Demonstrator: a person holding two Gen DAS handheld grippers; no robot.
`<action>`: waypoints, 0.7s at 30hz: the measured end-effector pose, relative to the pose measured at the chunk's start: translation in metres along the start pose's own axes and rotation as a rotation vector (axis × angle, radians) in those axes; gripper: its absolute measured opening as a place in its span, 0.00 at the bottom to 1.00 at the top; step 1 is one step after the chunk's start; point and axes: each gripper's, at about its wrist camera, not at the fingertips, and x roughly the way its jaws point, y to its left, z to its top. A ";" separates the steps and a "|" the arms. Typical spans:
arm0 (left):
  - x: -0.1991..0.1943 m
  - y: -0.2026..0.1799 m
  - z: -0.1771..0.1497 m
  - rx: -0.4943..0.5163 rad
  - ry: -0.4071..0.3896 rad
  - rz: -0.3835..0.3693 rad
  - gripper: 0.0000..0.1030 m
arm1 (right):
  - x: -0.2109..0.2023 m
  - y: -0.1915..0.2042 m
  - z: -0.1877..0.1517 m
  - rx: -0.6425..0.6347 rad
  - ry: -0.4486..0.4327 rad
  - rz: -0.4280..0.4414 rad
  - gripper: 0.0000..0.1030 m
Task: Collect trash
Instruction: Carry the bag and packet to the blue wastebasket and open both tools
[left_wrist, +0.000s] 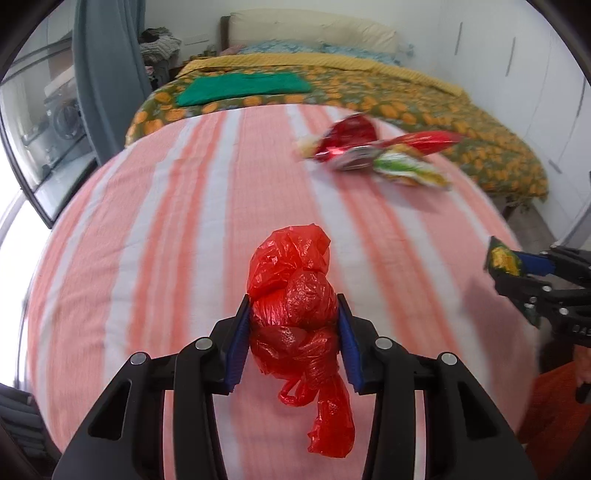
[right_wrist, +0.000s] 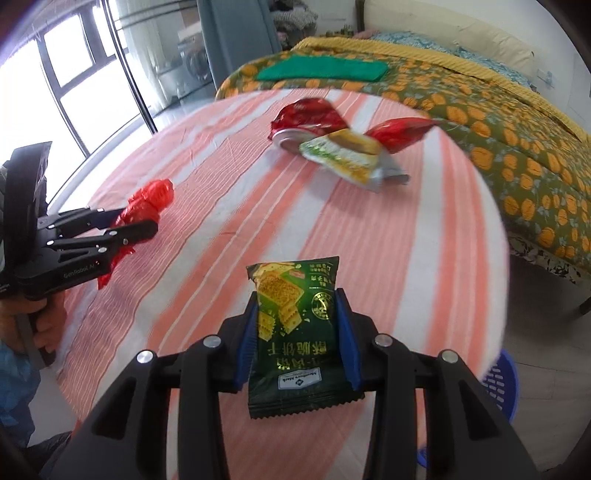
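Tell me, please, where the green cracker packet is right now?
In the right wrist view, the green cracker packet sits clamped in the right gripper, above the striped cloth.

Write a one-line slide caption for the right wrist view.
Right gripper clamps a green cracker packet above the striped cloth; three wrappers remain.

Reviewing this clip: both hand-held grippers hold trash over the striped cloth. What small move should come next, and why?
Probably carry both pieces toward the blue basket on the floor at the right. The left hand-held gripper is clamped on the red plastic bag, and the right hand-held gripper on the green cracker packet; other wrappers wait.
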 end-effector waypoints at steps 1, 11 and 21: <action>-0.003 -0.009 -0.001 -0.001 0.001 -0.023 0.41 | -0.005 -0.006 -0.003 0.007 -0.006 0.003 0.37; -0.014 -0.144 0.005 0.096 0.020 -0.249 0.41 | -0.059 -0.112 -0.051 0.179 -0.059 -0.097 0.37; 0.029 -0.303 0.002 0.260 0.115 -0.381 0.41 | -0.062 -0.245 -0.115 0.422 -0.024 -0.218 0.37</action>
